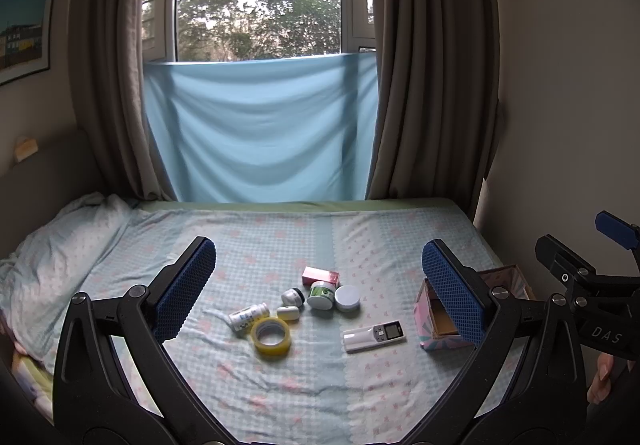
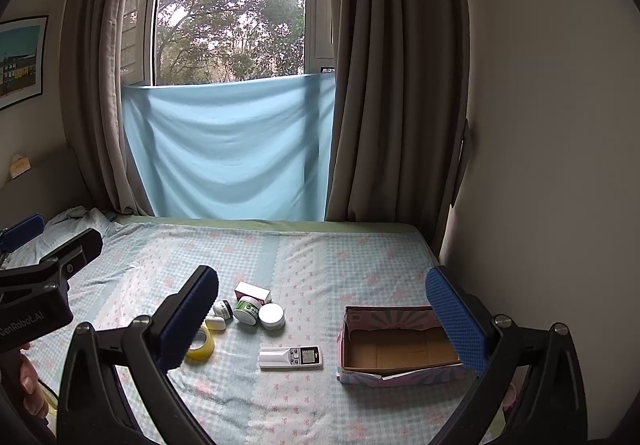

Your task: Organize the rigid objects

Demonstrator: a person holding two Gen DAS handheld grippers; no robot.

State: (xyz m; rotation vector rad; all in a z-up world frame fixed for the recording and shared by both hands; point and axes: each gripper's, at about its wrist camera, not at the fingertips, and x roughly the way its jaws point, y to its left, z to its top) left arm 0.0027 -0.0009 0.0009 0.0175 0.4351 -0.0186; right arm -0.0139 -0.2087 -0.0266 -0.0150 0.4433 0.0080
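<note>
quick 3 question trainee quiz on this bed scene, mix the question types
1. True or false: the cardboard box already holds the remote.
2. Multiple choice: the tape roll is A) yellow B) red C) black.
3. Fill in: both the left tool and the right tool have their jaws ____.

Key: 1 false, the box looks empty and the remote lies on the bed sheet beside it. 2 A. 3 open, nothing held between them.

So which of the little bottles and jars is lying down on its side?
The white bottle with dark dots, beside the yellow tape roll. The green-label jar and white-lidded jar stand upright.
</note>
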